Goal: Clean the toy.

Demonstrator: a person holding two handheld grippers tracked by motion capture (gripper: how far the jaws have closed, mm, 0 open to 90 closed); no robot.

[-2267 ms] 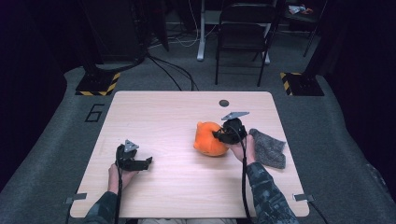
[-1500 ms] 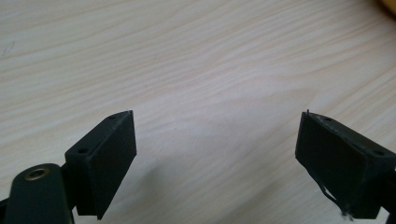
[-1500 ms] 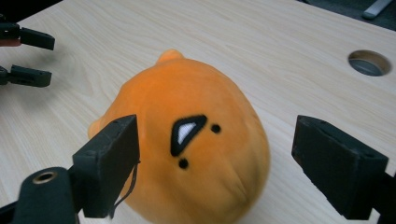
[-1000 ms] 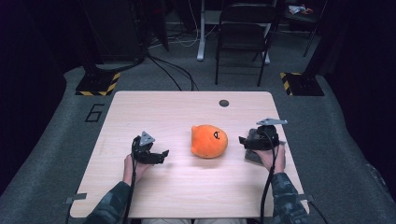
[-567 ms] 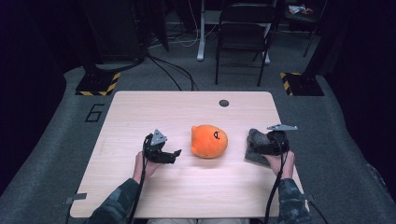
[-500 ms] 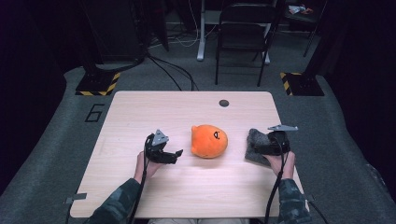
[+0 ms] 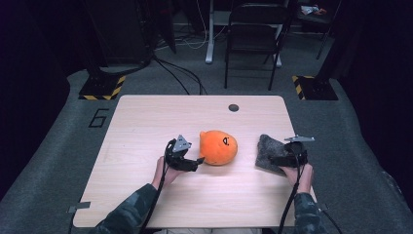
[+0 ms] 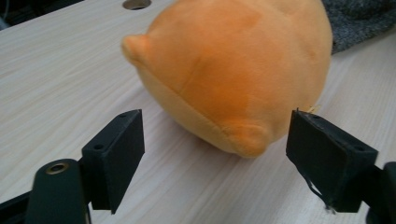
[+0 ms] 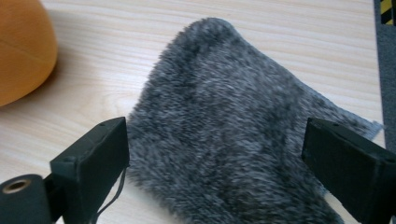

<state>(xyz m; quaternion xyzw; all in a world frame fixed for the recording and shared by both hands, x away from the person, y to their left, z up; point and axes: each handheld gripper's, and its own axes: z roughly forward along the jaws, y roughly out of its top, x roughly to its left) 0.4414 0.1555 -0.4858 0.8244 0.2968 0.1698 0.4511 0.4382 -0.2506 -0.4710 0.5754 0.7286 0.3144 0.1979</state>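
An orange plush toy (image 7: 218, 147) sits near the middle of the table (image 7: 146, 117), a little toward the person's side; it is round and soft, with short velvety pile, a seam low on its side and two small rounded nubs in the left gripper view. The left gripper (image 7: 194, 162) lies just beside the toy on its left, its jaws spread with flat black pads on either side of the toy's near end; they have just been closing in a little, yet gaps remain between pads and plush, so nothing is gripped. To the right of the toy, apart from it, lies a grey fuzzy cloth (image 7: 269, 150), shaggy and flat, coming to a rounded corner at its far end. The right gripper (image 7: 281, 159) hangs over the cloth's near part, its jaws wide and just opening further, with the cloth beneath them and not pinched. The table is pale wood-grain laminate with rounded corners and a small round hole (image 7: 234, 107) near its far edge; its far half and left side are bare, while the cloth lies near the right edge. Around it is grey carpet (image 7: 58, 146) marked with a number, and beyond stand a dark folding chair (image 7: 253, 39), floor cables (image 7: 180, 73) and yellow-and-black striped bases (image 7: 103, 87).
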